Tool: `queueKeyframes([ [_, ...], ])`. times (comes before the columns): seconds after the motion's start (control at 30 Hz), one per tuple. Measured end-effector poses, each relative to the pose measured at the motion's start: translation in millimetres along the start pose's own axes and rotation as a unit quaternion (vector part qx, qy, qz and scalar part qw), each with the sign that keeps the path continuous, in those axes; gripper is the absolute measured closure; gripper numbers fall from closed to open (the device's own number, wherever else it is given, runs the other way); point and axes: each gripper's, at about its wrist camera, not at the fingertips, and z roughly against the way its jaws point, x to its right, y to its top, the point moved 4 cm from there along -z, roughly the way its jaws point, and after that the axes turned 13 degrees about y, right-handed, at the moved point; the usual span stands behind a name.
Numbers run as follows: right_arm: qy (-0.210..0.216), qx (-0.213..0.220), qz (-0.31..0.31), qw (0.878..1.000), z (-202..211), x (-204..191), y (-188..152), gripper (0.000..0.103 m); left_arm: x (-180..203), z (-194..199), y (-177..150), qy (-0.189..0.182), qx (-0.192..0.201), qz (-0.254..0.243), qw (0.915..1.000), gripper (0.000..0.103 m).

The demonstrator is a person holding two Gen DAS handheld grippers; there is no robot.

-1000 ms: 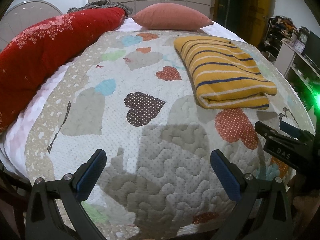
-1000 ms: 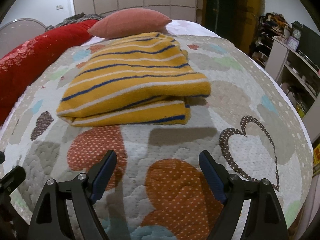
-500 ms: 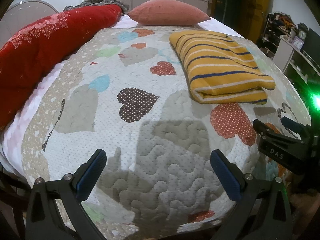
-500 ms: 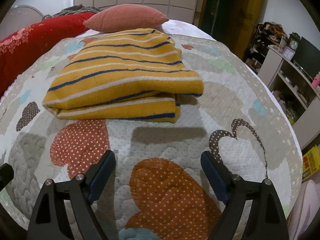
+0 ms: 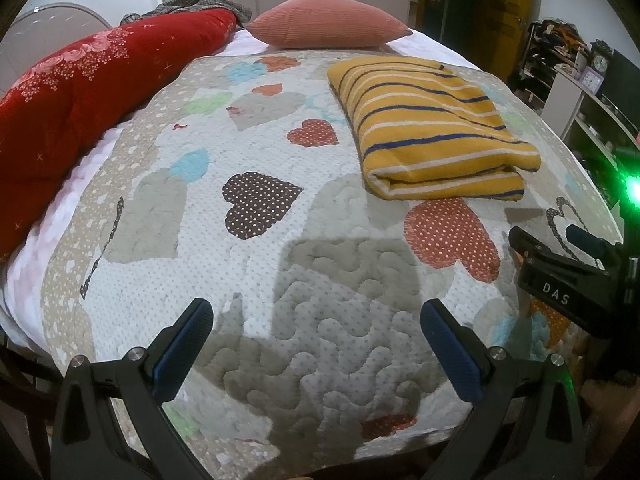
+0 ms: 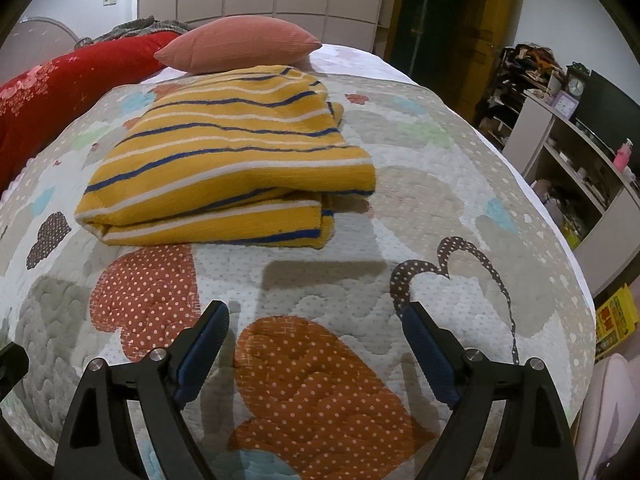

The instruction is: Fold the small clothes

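Observation:
A yellow garment with blue and white stripes (image 6: 228,168) lies folded into a thick rectangle on the heart-patterned quilt (image 6: 420,184); the left wrist view shows the garment (image 5: 432,132) at the right of the bed. My right gripper (image 6: 316,320) hovers open over the quilt just in front of the garment's folded edge, with nothing between its fingers. Further left, over bare quilt (image 5: 240,280), my left gripper (image 5: 316,316) is open too and holds nothing. The right gripper's black body (image 5: 560,280) shows at that view's right edge.
A pink pillow (image 6: 240,48) lies behind the garment at the head of the bed. A red flowered blanket (image 5: 88,88) runs along the left side. Shelves with clutter and a clock (image 6: 560,128) stand to the right of the bed.
Both views have pulled back slightly from the garment, so it sits a little farther from the fingers. Both grippers stay open and the garment has not moved.

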Motion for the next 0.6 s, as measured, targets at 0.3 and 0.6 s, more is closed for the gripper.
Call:
queueKeyframes([
  [0.3, -0.014, 0.013, 0.004, 1.000, 8.1, 1.7, 0.7, 0.011, 3.5, 2.9, -2.4, -0.006, -0.005, -0.002, 1.0000, 0.000],
  [0.6, -0.024, 0.029, 0.011, 0.999, 18.9, 0.9, 1.0, 0.011, 4.0, 6.8, -4.6, -0.009, 0.000, -0.003, 1.0000, 0.000],
])
